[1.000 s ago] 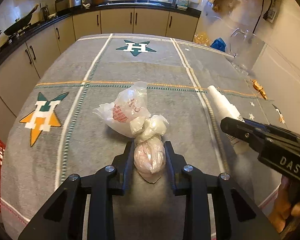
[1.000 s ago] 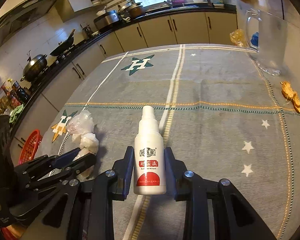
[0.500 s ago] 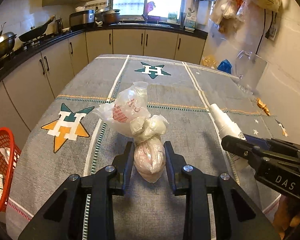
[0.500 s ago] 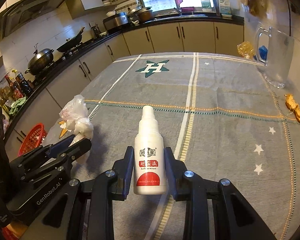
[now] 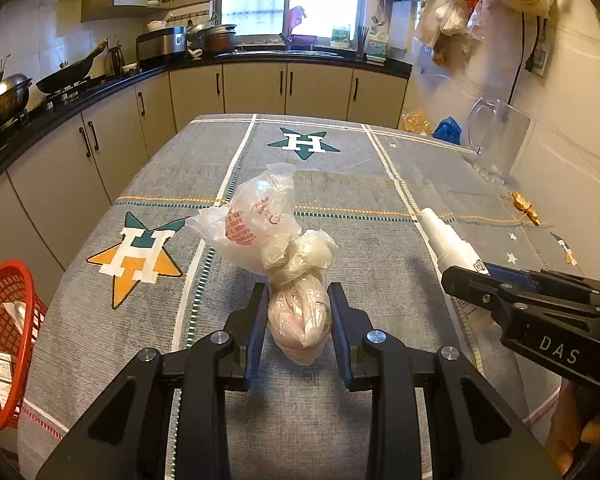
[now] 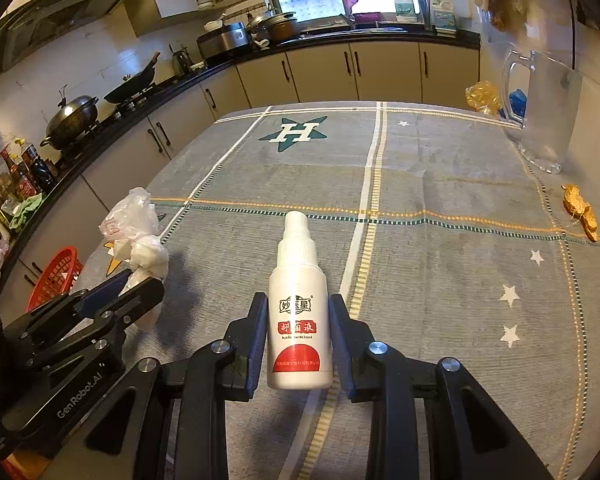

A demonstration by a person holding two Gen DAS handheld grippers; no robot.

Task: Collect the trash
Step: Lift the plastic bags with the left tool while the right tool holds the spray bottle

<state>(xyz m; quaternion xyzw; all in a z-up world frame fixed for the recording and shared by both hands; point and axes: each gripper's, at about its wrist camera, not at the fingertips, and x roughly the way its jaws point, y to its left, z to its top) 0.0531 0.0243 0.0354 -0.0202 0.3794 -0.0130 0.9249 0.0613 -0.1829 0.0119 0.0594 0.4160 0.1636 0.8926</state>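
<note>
My left gripper (image 5: 299, 300) is shut on a knotted clear plastic bag (image 5: 296, 312) with red print and holds it above the grey tablecloth (image 5: 340, 200). My right gripper (image 6: 299, 308) is shut on a white spray bottle (image 6: 299, 320) with a red label, also held above the cloth. The bottle also shows at the right of the left wrist view (image 5: 448, 242), and the bag at the left of the right wrist view (image 6: 136, 236). A red mesh basket (image 5: 4, 344) stands on the floor off the table's left edge, with some paper in it.
A gold wrapper (image 6: 580, 212) lies on the cloth at the right. A clear jug (image 6: 548, 108) stands at the far right by the wall, with a yellow bag (image 6: 482, 96) and a blue item (image 6: 516, 102) behind it. Kitchen cabinets and counter ring the table.
Both grippers have risen and tilted up with their loads; the table looks lower and more of the kitchen shows. The red basket has come further into the left wrist view.
</note>
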